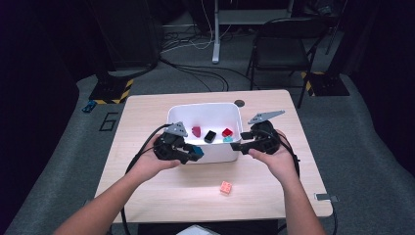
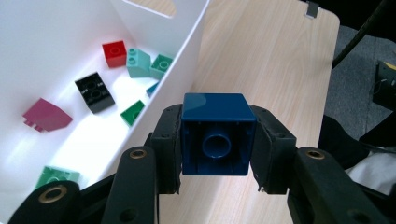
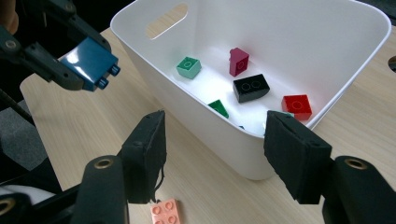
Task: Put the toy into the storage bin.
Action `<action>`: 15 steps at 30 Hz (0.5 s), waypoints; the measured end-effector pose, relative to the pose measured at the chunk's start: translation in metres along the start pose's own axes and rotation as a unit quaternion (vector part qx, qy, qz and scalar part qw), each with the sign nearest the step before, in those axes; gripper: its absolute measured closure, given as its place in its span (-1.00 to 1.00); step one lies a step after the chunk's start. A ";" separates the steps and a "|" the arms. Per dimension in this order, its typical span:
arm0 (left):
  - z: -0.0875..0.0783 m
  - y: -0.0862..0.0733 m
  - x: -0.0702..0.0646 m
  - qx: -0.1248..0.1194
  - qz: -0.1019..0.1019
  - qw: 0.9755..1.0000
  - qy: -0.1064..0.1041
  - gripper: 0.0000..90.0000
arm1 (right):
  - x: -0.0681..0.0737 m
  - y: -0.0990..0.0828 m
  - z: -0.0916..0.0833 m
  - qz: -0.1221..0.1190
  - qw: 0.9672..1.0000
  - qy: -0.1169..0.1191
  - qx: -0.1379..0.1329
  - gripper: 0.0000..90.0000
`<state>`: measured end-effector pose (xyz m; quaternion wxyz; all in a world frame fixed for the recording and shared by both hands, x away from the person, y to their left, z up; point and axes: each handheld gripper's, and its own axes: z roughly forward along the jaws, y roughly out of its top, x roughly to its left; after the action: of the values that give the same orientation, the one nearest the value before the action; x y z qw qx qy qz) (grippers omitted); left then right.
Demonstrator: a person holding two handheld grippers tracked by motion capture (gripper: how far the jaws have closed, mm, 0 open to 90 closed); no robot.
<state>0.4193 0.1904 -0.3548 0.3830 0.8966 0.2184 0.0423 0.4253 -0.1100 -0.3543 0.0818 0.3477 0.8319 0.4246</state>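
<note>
Blue brick [image 2: 218, 135] is being clamped between the pads of the left gripper [image 1: 188, 152], held just outside the white bin [image 1: 172, 120] near wall for dropping in, while the right gripper [image 1: 241, 145] is being kept wide open and empty alongside.

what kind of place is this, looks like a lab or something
Likely a lab or recording studio: a small wooden table on grey carpet, loose cables across the floor, hazard-striped stand bases and a folding chair.
</note>
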 end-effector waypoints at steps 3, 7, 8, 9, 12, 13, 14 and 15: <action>-0.003 0.009 0.003 0.002 0.004 1.000 0.000 0.29 | 0.000 0.000 0.000 0.000 1.000 0.000 -0.001 -0.15; -0.004 0.019 0.008 0.000 0.001 1.000 0.001 0.29 | 0.000 0.000 0.000 0.000 1.000 0.000 0.000 -0.15; -0.004 0.021 0.009 -0.001 0.001 1.000 0.003 0.30 | 0.000 0.000 0.000 0.000 1.000 0.000 -0.001 -0.15; -0.004 0.023 0.012 -0.003 0.000 1.000 0.005 0.30 | 0.000 0.000 0.000 0.000 1.000 0.000 -0.001 -0.15; -0.002 0.027 0.019 -0.001 -0.003 1.000 0.011 0.29 | 0.000 0.000 -0.001 0.002 1.000 0.000 -0.001 -0.15; 0.000 0.029 0.023 -0.003 -0.005 1.000 0.013 0.30 | 0.000 0.000 -0.001 0.003 1.000 0.000 -0.001 -0.15; 0.001 0.029 0.026 -0.001 -0.005 1.000 0.012 0.29 | 0.000 0.000 -0.001 0.003 1.000 0.000 -0.001 -0.15; 0.003 0.030 0.029 0.001 -0.007 1.000 0.014 0.30 | 0.000 0.000 -0.001 0.002 1.000 0.000 -0.001 -0.15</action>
<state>0.4574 0.1824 -0.3382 0.3797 0.8947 0.2295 0.0519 0.4251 -0.1110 -0.3540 0.0808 0.3494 0.8309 0.4254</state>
